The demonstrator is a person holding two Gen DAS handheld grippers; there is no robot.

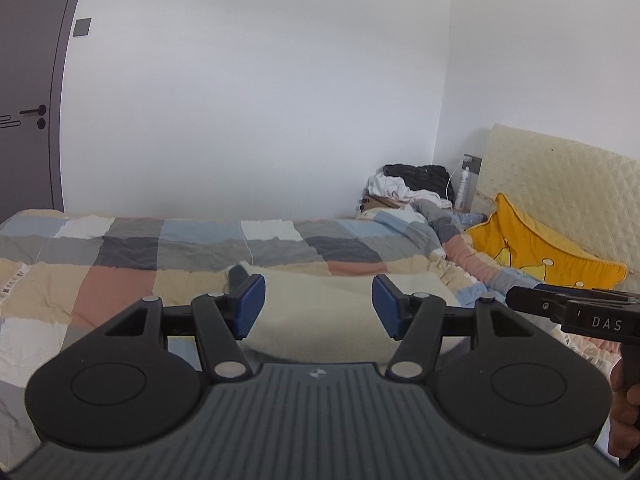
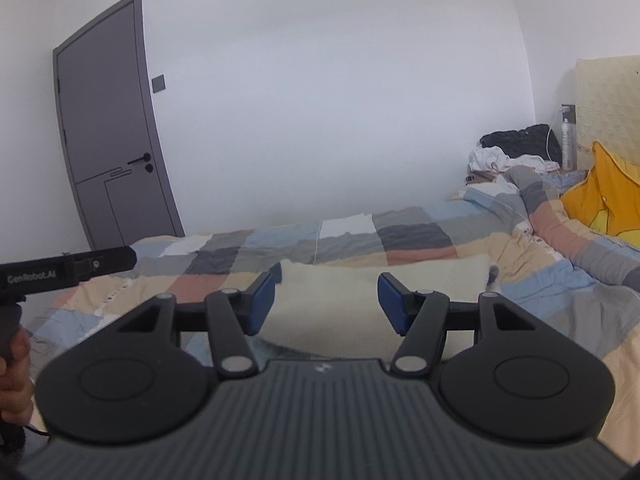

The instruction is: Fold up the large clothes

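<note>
1. Cream fleece garment (image 1: 320, 304) lies flat on the checked quilt (image 1: 120, 264), just ahead of both grippers.
2. Your left gripper (image 1: 318, 306) and right gripper (image 2: 326, 302) gape empty; pinch the near corners together.

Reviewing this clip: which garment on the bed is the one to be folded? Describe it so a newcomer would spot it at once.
Start from the bed with the checked patchwork quilt. On the near part of that quilt, straight ahead of both grippers, lies the cream fleecy garment. It is the only plain, pale, fuzzy piece there; the yellow cushion sits by the headboard, and the clothes pile lies beyond the bed in the corner.
</note>
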